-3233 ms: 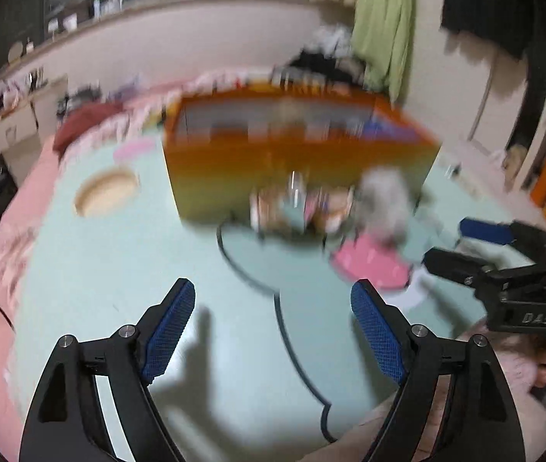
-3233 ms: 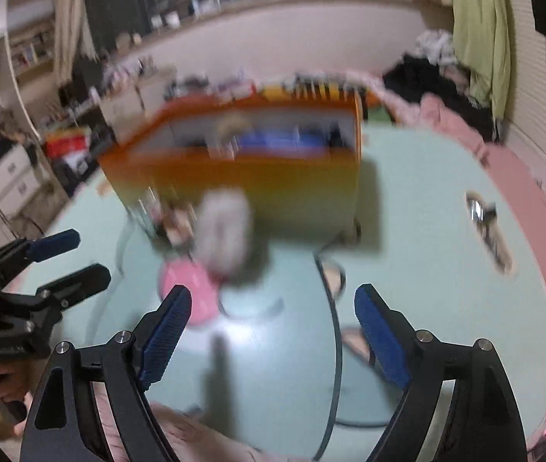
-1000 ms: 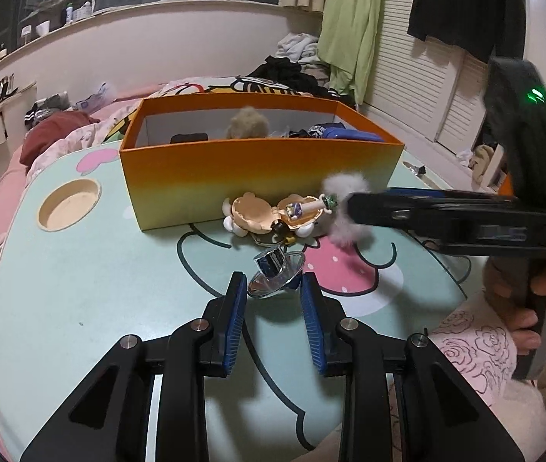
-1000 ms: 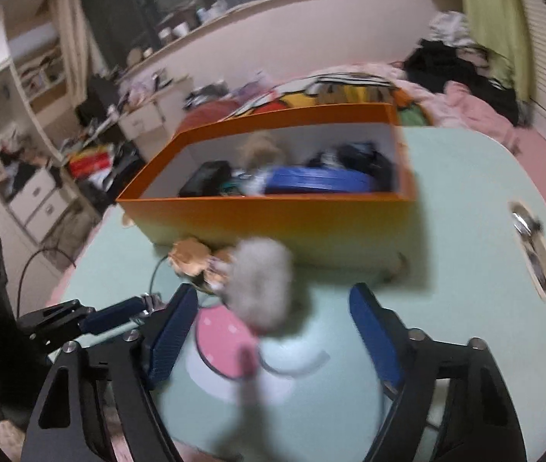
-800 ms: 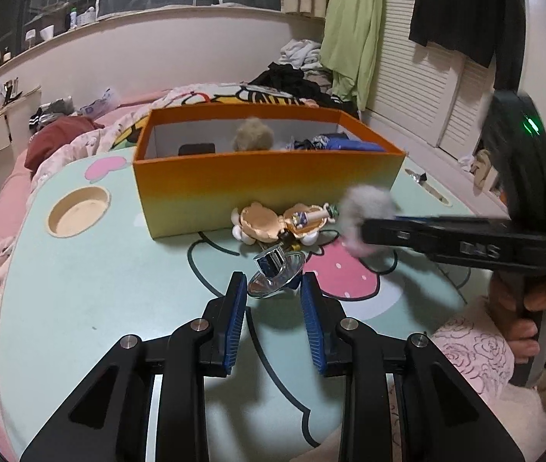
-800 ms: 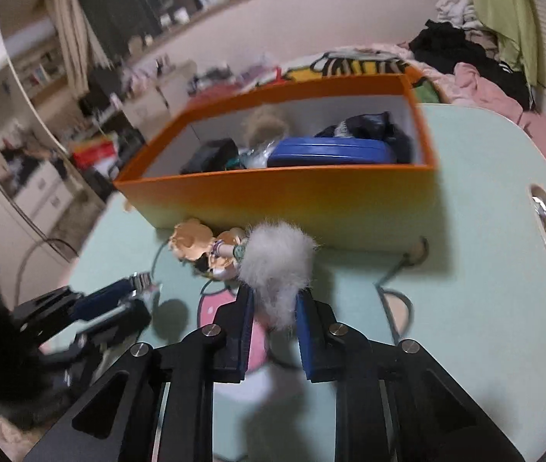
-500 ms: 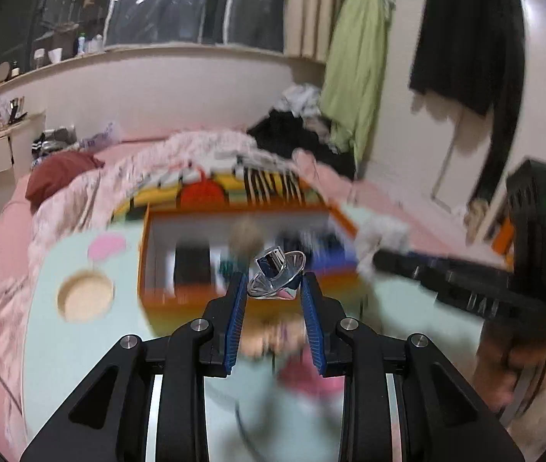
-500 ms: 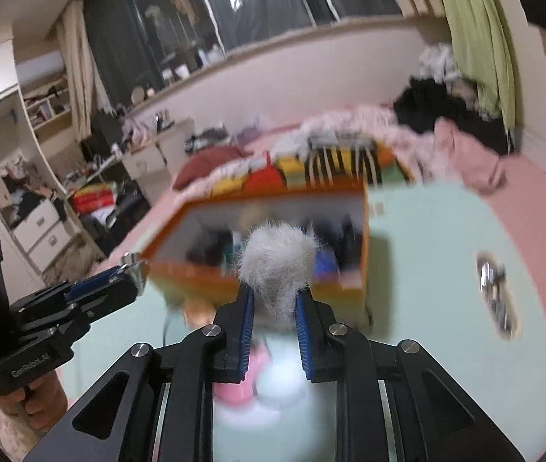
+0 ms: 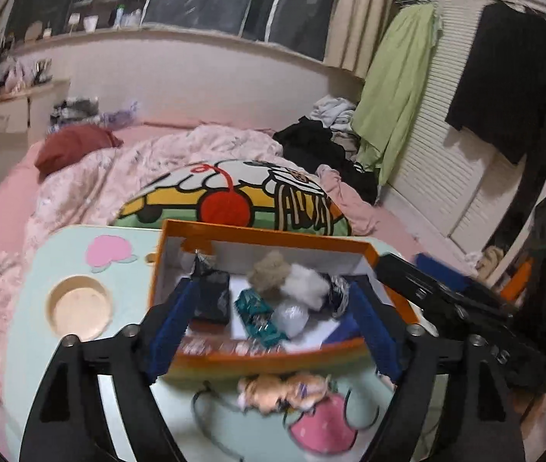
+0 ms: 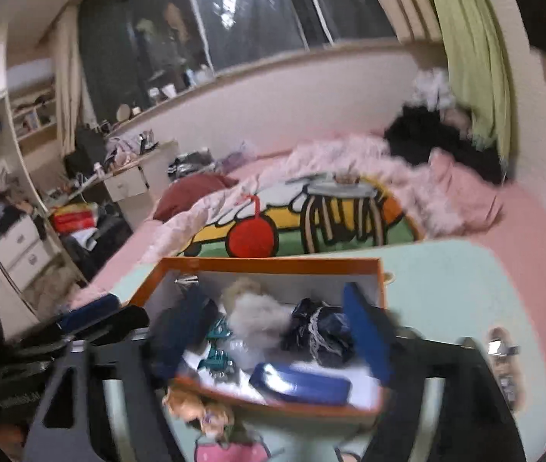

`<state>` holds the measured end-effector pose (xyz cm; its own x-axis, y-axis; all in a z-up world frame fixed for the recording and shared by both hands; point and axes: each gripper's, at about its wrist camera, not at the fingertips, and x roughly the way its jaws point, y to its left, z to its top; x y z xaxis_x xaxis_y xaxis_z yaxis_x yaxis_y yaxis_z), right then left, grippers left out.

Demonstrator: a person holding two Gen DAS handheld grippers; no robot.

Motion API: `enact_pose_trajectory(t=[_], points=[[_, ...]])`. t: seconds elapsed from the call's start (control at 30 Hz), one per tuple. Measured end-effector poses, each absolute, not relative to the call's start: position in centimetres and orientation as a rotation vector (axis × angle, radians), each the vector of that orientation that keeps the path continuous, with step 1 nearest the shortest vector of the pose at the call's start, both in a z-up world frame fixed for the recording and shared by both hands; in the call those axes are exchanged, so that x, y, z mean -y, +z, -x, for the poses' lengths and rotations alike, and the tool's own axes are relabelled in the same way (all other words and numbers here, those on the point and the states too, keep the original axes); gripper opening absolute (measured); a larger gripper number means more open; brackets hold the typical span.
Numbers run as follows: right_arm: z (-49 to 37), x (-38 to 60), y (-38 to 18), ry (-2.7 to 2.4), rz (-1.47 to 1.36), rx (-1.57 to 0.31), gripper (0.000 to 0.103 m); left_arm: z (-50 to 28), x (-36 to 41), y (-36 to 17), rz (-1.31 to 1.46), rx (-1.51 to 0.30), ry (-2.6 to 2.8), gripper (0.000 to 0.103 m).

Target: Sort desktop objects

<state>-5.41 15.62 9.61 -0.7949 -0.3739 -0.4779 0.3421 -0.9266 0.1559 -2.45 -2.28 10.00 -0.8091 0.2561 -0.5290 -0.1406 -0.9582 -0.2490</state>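
Above the orange box point(image 9: 265, 358), both hand-held grippers point(image 9: 273, 331) point(image 10: 269, 342) hover with jaws spread

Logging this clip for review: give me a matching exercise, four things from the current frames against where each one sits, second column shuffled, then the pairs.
Things:
1. white fluffy pom-pom
2. tan doll figures
3. teal hair clip
4. round cup hole

Places:
A. on the table, just outside the near wall of the orange box
B. cut into the tabletop, left of the box
C. inside the box, next to a beige fluffy ball
D. inside the box, nearer the front wall

Pairs: 1-C, 2-A, 3-D, 4-B
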Motion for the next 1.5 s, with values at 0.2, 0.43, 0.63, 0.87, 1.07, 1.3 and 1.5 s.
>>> enact_pose_trajectory(t=[0.2, 0.43, 0.63, 0.87, 1.07, 1.3, 1.5], points=[[2.2, -15.7, 5.0, -2.611, -1.006, -0.043, 0.091, -1.4, 1.7, 6.5, 1.052, 0.108, 2.767, 0.082], [2.0, -16.6, -0.1, -2.559, -1.281, -0.057, 0.100, -0.4, 0.3, 1.1, 1.275, -0.106, 2.831, 0.093], [1.9, -16.3, -0.4, -2.580, -1.260, -0.139, 0.103, -0.2, 0.4, 0.5, 1.307, -0.058, 2.824, 0.102], [1.8, -16.5, -0.5, -2.579, -1.254, -0.138, 0.103, -0.1, 0.4, 0.3, 1.310, -0.057, 2.825, 0.102], [1.8, -16.5, -0.5, -2.579, -1.254, -0.139, 0.103, -0.1, 0.4, 0.3, 1.310, -0.057, 2.826, 0.102], [1.8, -16.4, -0.5, -2.579, -1.254, -0.139, 0.103, -0.1, 0.4, 0.3, 1.309, -0.056, 2.826, 0.102], [1.9, -16.3, -0.5, -2.578, -1.253, -0.139, 0.103, -0.1, 0.4, 0.3, 1.309, -0.056, 2.825, 0.102]])
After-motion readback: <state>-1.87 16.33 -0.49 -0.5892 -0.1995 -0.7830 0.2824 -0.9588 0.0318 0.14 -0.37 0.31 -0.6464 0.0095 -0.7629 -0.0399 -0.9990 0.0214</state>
